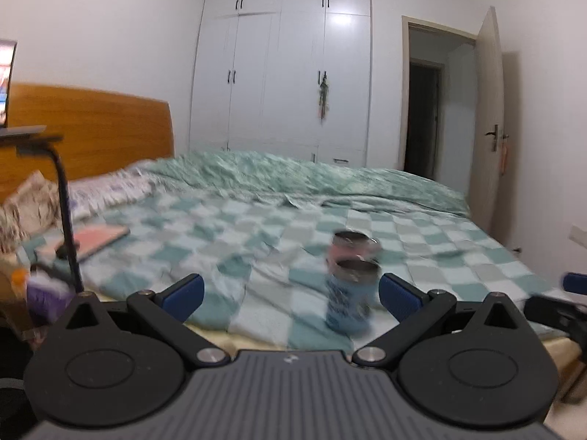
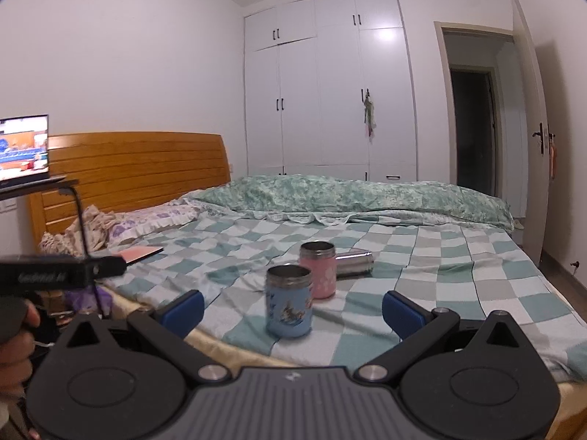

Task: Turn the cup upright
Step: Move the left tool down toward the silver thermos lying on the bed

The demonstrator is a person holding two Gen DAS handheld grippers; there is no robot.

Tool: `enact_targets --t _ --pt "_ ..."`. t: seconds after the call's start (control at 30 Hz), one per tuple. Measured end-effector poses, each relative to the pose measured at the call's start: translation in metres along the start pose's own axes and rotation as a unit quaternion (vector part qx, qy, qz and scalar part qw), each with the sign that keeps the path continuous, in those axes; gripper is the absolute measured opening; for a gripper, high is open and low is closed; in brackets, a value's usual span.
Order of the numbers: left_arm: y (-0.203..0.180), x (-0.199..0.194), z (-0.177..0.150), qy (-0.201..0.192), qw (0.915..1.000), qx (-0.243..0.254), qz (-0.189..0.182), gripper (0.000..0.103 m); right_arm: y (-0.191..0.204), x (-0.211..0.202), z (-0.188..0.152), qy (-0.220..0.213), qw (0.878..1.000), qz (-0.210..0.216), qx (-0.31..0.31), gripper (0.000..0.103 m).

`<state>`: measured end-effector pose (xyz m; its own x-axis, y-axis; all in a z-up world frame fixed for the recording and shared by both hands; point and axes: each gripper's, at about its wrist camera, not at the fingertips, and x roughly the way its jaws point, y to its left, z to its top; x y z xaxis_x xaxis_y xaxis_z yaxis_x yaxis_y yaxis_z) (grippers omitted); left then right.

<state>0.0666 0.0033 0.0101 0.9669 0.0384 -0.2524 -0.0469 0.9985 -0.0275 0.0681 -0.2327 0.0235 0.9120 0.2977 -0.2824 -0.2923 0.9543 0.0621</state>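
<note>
A blue cup point(image 2: 289, 302) stands upright near the bed's front edge, with a pink cup point(image 2: 319, 269) upright just behind it. A steel cup point(image 2: 354, 264) lies on its side behind the pink one. In the blurred left wrist view the blue cup point(image 1: 348, 300) and pink cup point(image 1: 350, 247) show right of centre. My left gripper point(image 1: 291, 293) is open and empty, short of the cups. My right gripper point(image 2: 293, 310) is open and empty, with the blue cup ahead between its fingers but apart from them.
The cups stand on a checked green bedsheet point(image 2: 440, 267). A rolled green quilt point(image 2: 367, 198) lies at the back. A pink book point(image 2: 141, 253) and pillows point(image 2: 154, 220) are at the left. A laptop point(image 2: 24, 148) sits on a side stand. The left gripper's body point(image 2: 62, 275) shows at the left.
</note>
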Motion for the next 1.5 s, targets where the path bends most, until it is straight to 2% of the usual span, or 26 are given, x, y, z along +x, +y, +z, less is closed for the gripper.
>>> enact_targets --t 0.07,0.23,0.37,0.47,0.63,0.8,1.0,1.07,1.17,1.23,1.33,1.4,1.5 --pt "-0.006 0.025 0.008 -0.007 1.0 -0.001 0.002 0.103 -0.009 0.023 0.004 0.009 1.0 -0.009 -0.003 0.103" --pt "-0.022 0.085 0.016 -0.003 0.998 -0.04 -0.048 0.103 -0.039 0.078 0.018 0.026 0.999 -0.028 0.003 0.103" --pt "-0.043 0.138 0.013 0.001 0.9949 -0.069 -0.074 0.103 -0.061 0.113 0.028 0.038 0.998 -0.043 0.006 0.103" --pt "-0.06 0.175 0.014 0.004 0.9944 -0.062 -0.085 0.103 -0.076 0.135 0.035 0.04 0.998 -0.049 0.013 0.103" --pt "-0.092 0.241 0.024 -0.007 0.9942 -0.019 -0.106 0.103 -0.097 0.178 0.042 0.047 0.997 -0.059 0.021 0.103" --pt "-0.112 0.304 0.033 0.005 0.9921 -0.031 -0.122 0.103 -0.121 0.227 0.044 0.067 0.995 -0.069 0.028 0.103" --pt "-0.128 0.374 0.03 0.049 0.991 -0.041 -0.118 0.103 -0.142 0.279 0.042 0.089 0.992 -0.084 0.037 0.103" --pt "-0.133 0.389 0.033 0.052 0.991 -0.038 -0.118 0.103 -0.148 0.296 0.043 0.091 0.992 -0.082 0.04 0.103" --pt "-0.142 0.405 0.04 0.032 0.9928 0.004 -0.116 0.103 -0.154 0.32 0.046 0.093 0.992 -0.077 0.041 0.103" --pt "-0.15 0.426 0.041 0.04 0.9932 0.04 -0.102 0.103 -0.157 0.336 0.047 0.094 0.992 -0.075 0.04 0.103" --pt "-0.154 0.461 0.035 0.055 0.9924 0.06 -0.092 0.103 -0.162 0.357 0.049 0.096 0.992 -0.073 0.044 0.103" --pt "-0.149 0.48 0.03 0.067 0.9925 0.058 -0.084 0.103 -0.164 0.369 0.049 0.099 0.992 -0.07 0.044 0.103" --pt "-0.132 0.505 0.027 0.085 0.9932 0.023 -0.075 0.103 -0.166 0.389 0.05 0.105 0.991 -0.068 0.038 0.103"
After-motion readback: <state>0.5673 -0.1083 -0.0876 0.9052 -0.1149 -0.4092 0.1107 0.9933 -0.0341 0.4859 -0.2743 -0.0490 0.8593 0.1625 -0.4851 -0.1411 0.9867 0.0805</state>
